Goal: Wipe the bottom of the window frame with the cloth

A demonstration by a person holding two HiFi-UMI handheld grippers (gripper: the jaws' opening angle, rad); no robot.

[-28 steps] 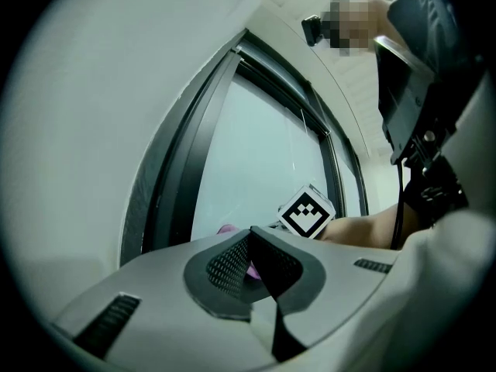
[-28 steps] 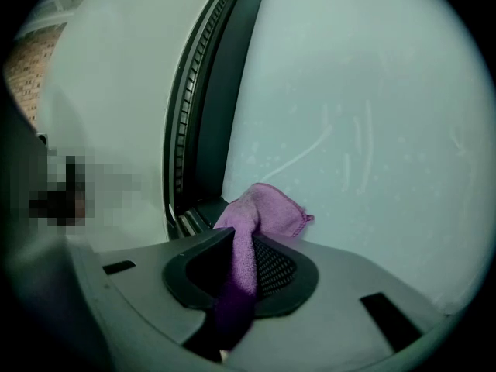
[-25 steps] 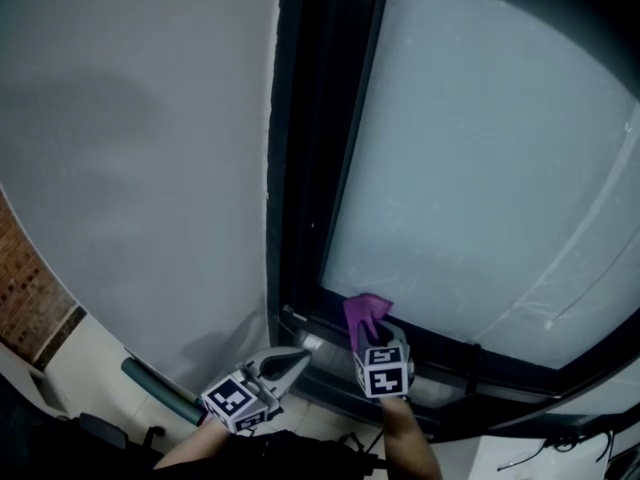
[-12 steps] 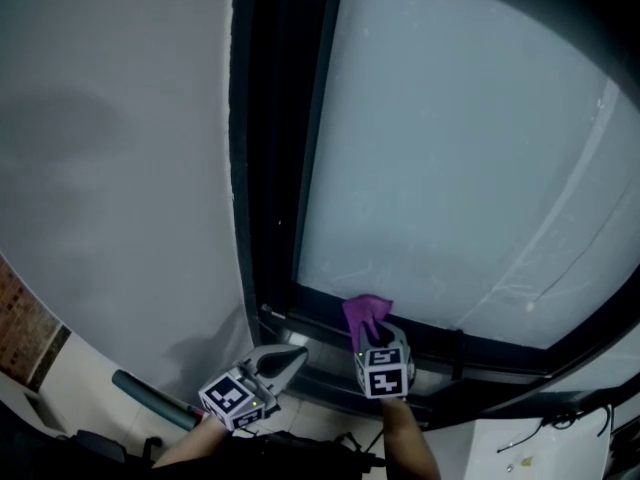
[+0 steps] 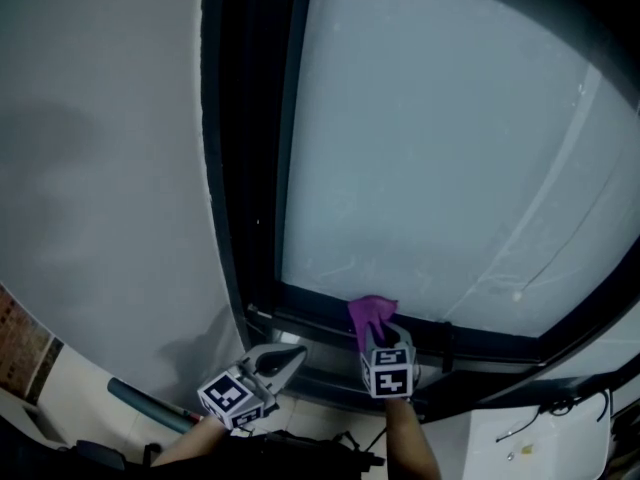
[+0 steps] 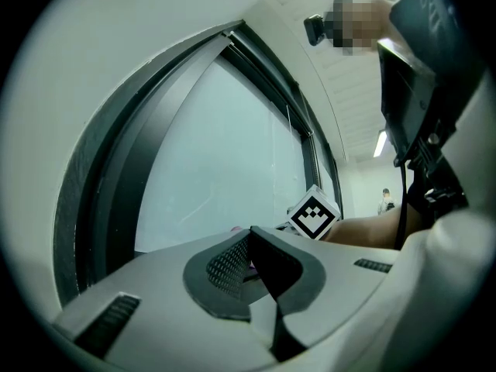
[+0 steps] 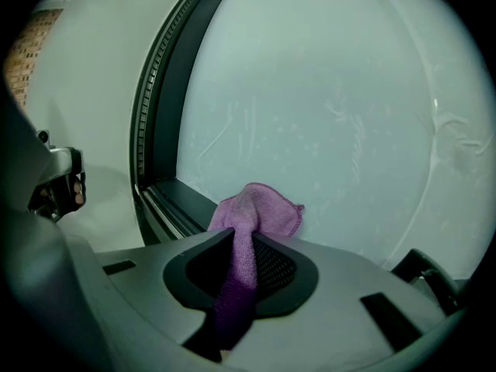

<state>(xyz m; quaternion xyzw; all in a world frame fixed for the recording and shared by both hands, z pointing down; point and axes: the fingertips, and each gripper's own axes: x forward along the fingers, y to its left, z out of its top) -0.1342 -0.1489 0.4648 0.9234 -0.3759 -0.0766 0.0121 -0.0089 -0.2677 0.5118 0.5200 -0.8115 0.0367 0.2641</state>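
A purple cloth (image 5: 368, 317) (image 7: 256, 214) is pinched in my right gripper (image 5: 376, 334) (image 7: 242, 239), which is shut on it. The cloth's free end rests against the dark bottom rail of the window frame (image 5: 470, 343) (image 7: 182, 200), below the frosted pane (image 5: 440, 158). My left gripper (image 5: 290, 352) (image 6: 249, 242) hangs to the left of the right one, near the frame's lower left corner. Its jaws are shut with nothing between them. In the left gripper view the right gripper's marker cube (image 6: 314, 213) shows just beyond the jaws.
A white wall (image 5: 100, 168) runs left of the dark vertical frame post (image 5: 240, 148). A dark green tube (image 5: 145, 404) lies on the floor at lower left. A brick patch (image 5: 18, 343) shows at the far left. A white box with cables (image 5: 545, 438) sits at lower right.
The view has swung so the frame sits further left in the picture. The right gripper with the cloth has edged slightly right along the bottom rail. The left gripper has stayed put.
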